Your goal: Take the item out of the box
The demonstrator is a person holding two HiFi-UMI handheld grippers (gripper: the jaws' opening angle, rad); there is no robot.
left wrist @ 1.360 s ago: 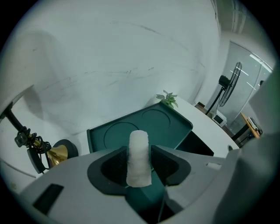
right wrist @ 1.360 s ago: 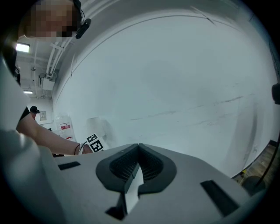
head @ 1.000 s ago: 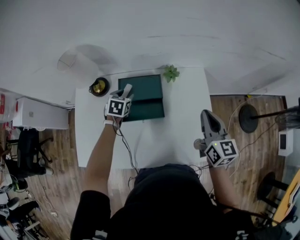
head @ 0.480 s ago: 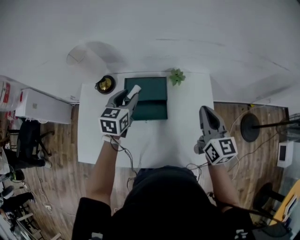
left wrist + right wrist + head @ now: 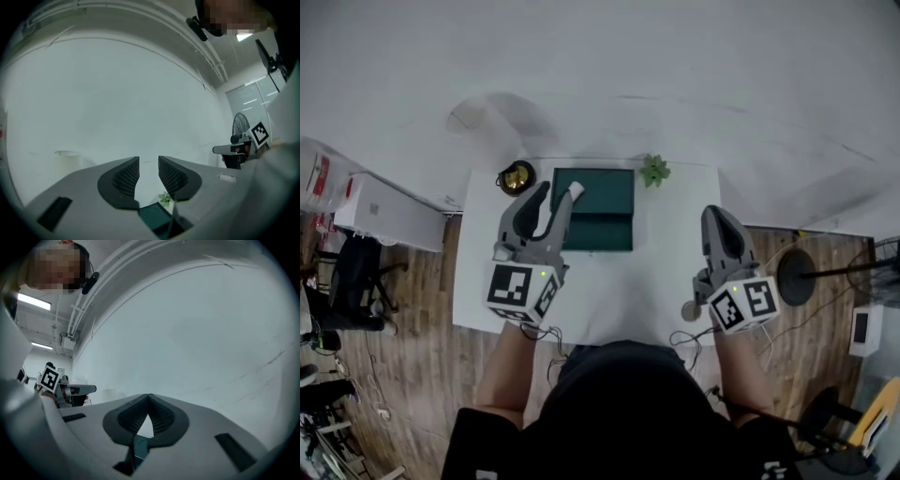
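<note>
A dark green box (image 5: pixel 598 211) lies at the back middle of the white table (image 5: pixel 666 272); I cannot make out an item inside it. My left gripper (image 5: pixel 558 190) is raised over the box's left edge. Its jaws are closing, with a narrow gap left and nothing between them (image 5: pixel 148 161). Below that gap, the left gripper view shows the box (image 5: pixel 157 218). My right gripper (image 5: pixel 716 216) hovers over the table's right side, away from the box. It is shut and empty, the tips touching (image 5: pixel 148 395).
A small green plant (image 5: pixel 654 172) stands at the box's back right corner, and a round black-and-gold object (image 5: pixel 517 176) at its back left. A white cabinet (image 5: pixel 384 214) and a chair (image 5: pixel 352 281) stand left of the table, a round stand base (image 5: pixel 797 277) right.
My left gripper has drawn back from the box toward me and risen, and its jaws have narrowed. My right gripper has barely moved.
</note>
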